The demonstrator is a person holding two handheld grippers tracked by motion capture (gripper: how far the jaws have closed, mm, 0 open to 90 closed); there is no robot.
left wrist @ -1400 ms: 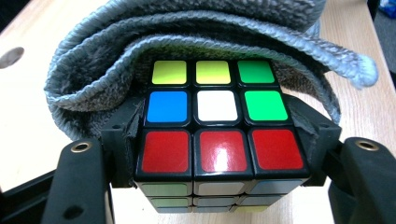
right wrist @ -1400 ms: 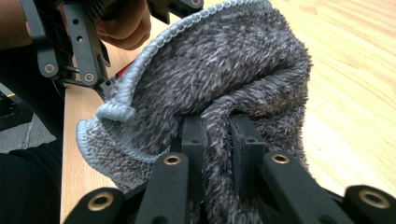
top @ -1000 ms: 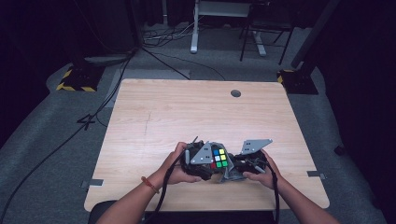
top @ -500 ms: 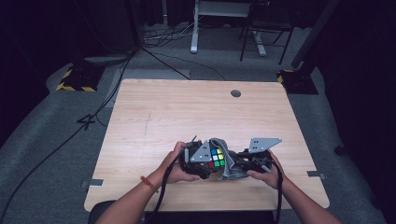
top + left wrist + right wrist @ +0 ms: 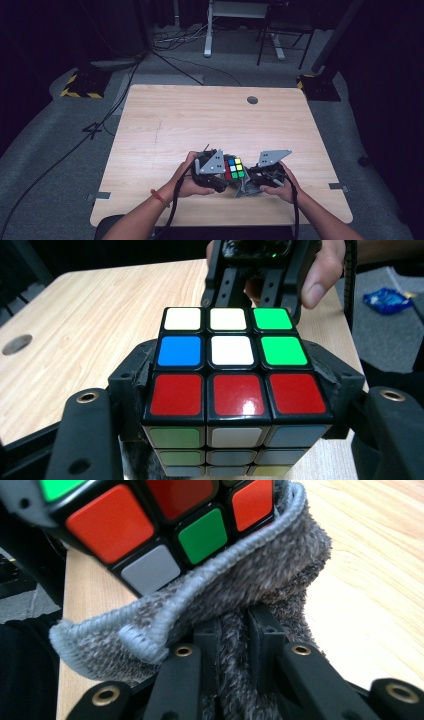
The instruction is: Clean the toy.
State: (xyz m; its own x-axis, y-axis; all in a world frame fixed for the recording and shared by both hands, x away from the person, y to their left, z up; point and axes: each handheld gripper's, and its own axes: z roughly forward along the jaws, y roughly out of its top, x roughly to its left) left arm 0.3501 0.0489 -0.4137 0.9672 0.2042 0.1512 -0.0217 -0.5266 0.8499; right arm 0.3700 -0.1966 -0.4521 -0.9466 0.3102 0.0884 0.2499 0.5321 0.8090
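So the person is working right at the near edge of the table [image 5: 165, 120], roughly mid-way along it, and what's going on looks like wiping down a puzzle cube [image 5: 233, 168] with a grey cloth [image 5: 246, 187]. The left gripper [image 5: 235, 440] is clamping the cube between its two black jaws, one pad on each side of the lower layers, so the cube is being held up off the wood rather than sitting on it. In the left gripper view the top face is showing a red row nearest the camera, then blue-white-green, then white-white-green. The right gripper [image 5: 234, 630] is pinching a fold of the fuzzy cloth, jaws drawn in narrow with the fabric bunched between them, and the hemmed edge of that cloth is pressing up against the underside of the cube, just below a grey, a green and some orange-red stickers. As for progress, it seems to be mid-job: the cloth is in contact with the lower side, so that part is being rubbed at the moment, while the top face is sitting bare and looks glossy already, though it's hard to say whether it's been done. Probably the other faces are left, which would mean re-gripping or turning the cube. The rest of the table is bare apart from a cable hole [image 5: 252, 100] near the far edge.
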